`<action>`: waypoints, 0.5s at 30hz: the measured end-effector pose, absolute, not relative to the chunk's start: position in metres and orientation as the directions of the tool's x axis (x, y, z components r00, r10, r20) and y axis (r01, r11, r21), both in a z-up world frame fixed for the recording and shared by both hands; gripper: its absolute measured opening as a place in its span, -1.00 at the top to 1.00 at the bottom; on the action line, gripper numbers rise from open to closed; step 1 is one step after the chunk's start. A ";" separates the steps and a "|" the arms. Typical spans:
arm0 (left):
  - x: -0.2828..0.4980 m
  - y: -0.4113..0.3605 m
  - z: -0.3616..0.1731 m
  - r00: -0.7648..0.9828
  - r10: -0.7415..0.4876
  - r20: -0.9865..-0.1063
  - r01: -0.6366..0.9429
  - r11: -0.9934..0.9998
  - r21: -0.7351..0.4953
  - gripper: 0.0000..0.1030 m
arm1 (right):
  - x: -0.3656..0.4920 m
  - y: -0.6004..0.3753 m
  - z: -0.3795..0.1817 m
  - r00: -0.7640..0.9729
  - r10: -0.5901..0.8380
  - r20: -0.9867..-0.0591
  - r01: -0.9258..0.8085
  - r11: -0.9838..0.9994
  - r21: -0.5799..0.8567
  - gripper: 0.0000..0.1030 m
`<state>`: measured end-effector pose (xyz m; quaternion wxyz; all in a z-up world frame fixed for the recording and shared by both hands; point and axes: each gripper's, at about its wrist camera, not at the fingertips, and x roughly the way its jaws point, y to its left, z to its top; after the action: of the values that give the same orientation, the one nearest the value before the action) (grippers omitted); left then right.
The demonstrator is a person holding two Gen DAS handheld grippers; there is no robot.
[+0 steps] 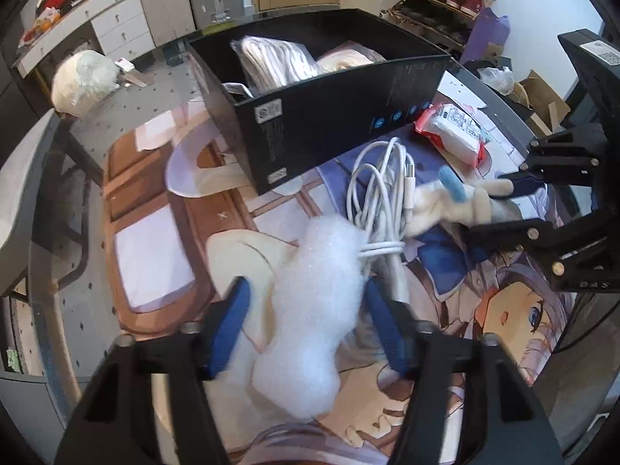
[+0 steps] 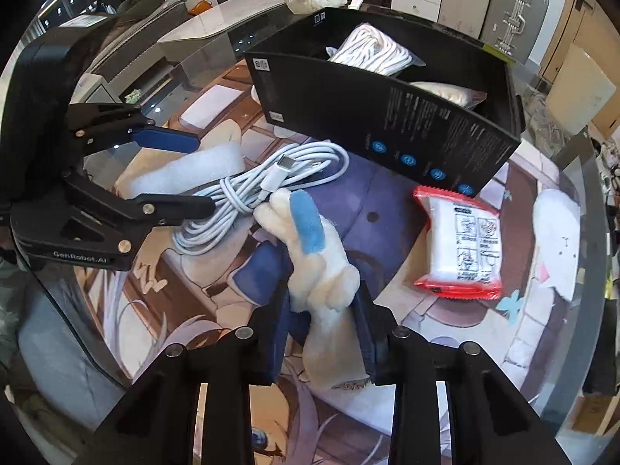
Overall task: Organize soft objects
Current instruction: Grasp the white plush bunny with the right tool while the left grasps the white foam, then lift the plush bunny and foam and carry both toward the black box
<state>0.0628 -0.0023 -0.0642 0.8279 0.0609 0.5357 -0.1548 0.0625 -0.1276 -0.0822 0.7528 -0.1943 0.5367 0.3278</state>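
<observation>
Lower centre of your left view, your left gripper (image 1: 306, 302) straddles the white foam piece (image 1: 310, 310), pads not yet pinching, so squeeze mid-body, while right of it your right gripper (image 2: 323, 310) clamps the plush toy (image 2: 321, 267), headed upward to the black box (image 2: 387, 116).

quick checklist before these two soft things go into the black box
1. Right gripper shut on plush toy: ok.
2. Left gripper pressing white foam piece: cannot tell; pads look apart from it.
3. White cable clear of foam: not ok, it touches.
4. Black box has room: ok, space beside the bagged rope.
5. Red wipes pack out of the way: ok.
</observation>
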 end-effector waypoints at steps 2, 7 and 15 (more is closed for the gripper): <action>0.063 -0.003 -0.062 0.376 -0.199 -0.905 0.330 0.942 -0.070 0.36 | 0.063 -0.130 -0.084 0.233 0.262 -0.936 -0.695 0.718 0.028 0.38; 0.061 -0.007 -0.061 0.377 -0.200 -0.904 0.331 0.941 -0.071 0.36 | 0.066 -0.128 -0.089 0.267 0.240 -0.933 -0.697 0.717 -0.016 0.33; 0.057 -0.005 -0.041 0.453 -0.189 -0.871 0.312 0.949 -0.044 0.39 | 0.066 -0.135 -0.075 0.284 0.289 -0.914 -0.695 0.719 0.012 0.42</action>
<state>0.0573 -0.0054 -0.0413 0.8502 0.0613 0.5017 -0.1476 0.0660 -0.1349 -0.0749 0.7758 -0.1999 0.5077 0.3169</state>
